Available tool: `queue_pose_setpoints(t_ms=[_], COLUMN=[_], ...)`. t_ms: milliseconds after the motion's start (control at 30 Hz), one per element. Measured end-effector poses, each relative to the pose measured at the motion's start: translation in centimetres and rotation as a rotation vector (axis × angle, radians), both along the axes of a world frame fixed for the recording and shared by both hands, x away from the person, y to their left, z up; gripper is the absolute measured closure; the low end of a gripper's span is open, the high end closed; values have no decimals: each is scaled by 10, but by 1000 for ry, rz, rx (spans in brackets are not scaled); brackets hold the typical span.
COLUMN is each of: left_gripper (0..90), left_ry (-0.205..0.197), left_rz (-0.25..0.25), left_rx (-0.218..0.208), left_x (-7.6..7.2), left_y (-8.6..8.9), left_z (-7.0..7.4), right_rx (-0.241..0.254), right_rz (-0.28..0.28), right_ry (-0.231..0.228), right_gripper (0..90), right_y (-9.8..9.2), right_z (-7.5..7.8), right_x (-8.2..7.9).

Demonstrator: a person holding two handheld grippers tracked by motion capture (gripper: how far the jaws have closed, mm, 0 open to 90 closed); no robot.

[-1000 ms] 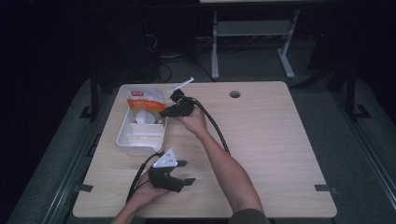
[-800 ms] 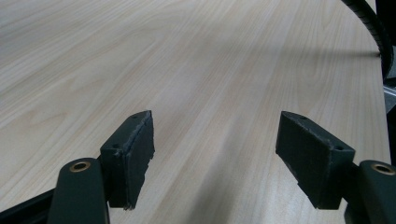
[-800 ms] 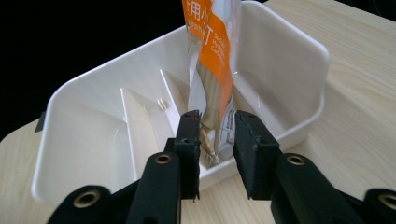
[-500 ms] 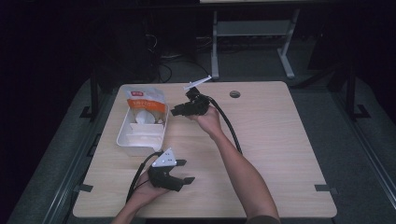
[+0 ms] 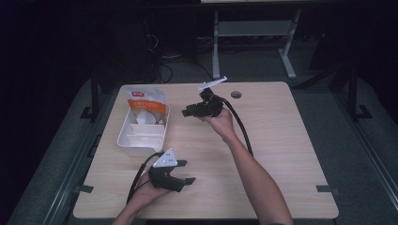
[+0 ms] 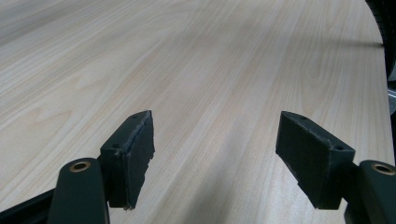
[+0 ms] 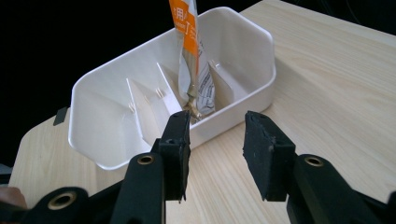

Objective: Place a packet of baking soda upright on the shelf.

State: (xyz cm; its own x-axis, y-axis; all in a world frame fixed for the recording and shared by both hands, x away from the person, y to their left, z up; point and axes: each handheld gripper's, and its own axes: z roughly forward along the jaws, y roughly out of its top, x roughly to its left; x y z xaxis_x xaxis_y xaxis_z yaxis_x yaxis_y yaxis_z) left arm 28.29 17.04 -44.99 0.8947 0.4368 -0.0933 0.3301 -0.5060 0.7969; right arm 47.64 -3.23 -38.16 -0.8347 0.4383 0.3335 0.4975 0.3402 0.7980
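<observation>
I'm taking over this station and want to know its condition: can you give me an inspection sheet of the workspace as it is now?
Surface: light wooden table, with a small round hole near the far edge.
Job's things: white divided tray at the left; an orange and white pouch stands in its far compartment.
Clutter: nothing seen.
Grippers: left tongs open over bare wood, low at the near edge; right tongs open with nothing between them, having just been opening, pointing at the tray.
Cables: a black cable trails from the right tongs along the forearm; another runs from the left tongs.
Surroundings: dark room, a grey metal frame behind the table.
</observation>
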Motion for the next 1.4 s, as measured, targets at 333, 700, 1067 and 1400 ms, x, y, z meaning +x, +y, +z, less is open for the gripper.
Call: queue_pose_setpoints(t_ms=[333, 700, 1067, 1400], left_gripper=[277, 277, 277, 277], left_ry=[-3, -5, -2, -2], left_rz=[-2, 0, 4, 8], left_rx=[4, 4, 8, 11], left_x=[-1, 0, 0, 1], left_y=[-1, 0, -1, -1], left_z=[0, 0, -1, -1], right_rx=[9, 16, 33, 33], right_rz=[-17, -21, -25, -40], right_ry=[1, 8, 4, 9], right_gripper=[560, 525, 496, 483], right_y=[-20, -40, -61, -81], right_z=[3, 8, 16, 14], right_x=[-6, -13, -23, -33])
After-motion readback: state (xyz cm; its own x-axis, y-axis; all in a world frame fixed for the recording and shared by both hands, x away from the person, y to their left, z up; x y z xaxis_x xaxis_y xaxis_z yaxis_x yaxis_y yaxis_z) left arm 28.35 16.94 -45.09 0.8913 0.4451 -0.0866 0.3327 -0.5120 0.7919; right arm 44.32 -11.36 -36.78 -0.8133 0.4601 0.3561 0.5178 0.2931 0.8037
